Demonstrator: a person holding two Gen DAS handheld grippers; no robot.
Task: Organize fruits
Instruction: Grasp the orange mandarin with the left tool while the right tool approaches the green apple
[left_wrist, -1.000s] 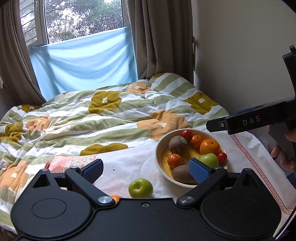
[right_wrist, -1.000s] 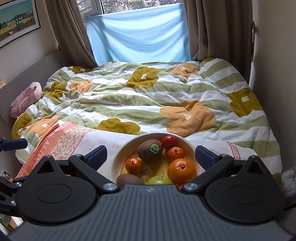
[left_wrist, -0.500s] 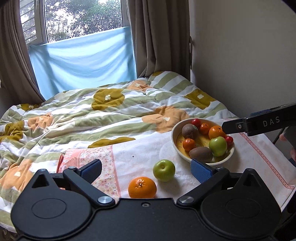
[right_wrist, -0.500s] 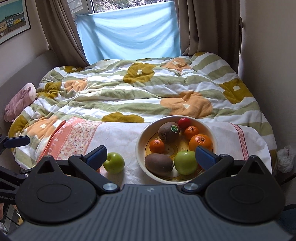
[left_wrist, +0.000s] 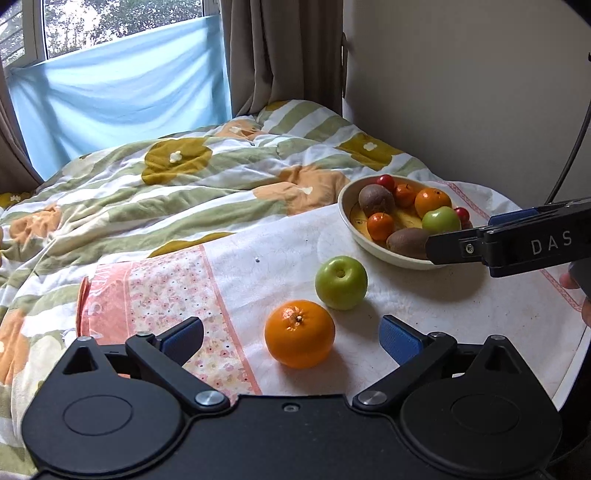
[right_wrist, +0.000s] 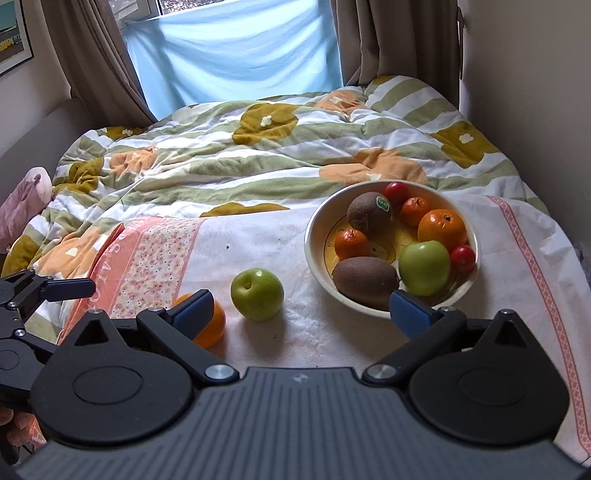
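Two fruits lie loose on the white cloth; the rest sit in the bowl at about two o'clock in the right wrist view. By that count the sorting looks mostly done. Largest of the strays, the orange rests between the spread, empty fingers of the left gripper, likely next. Touching it at one o'clock is the green apple. Equally spread and empty, the right gripper hovers near the bowl's rim.
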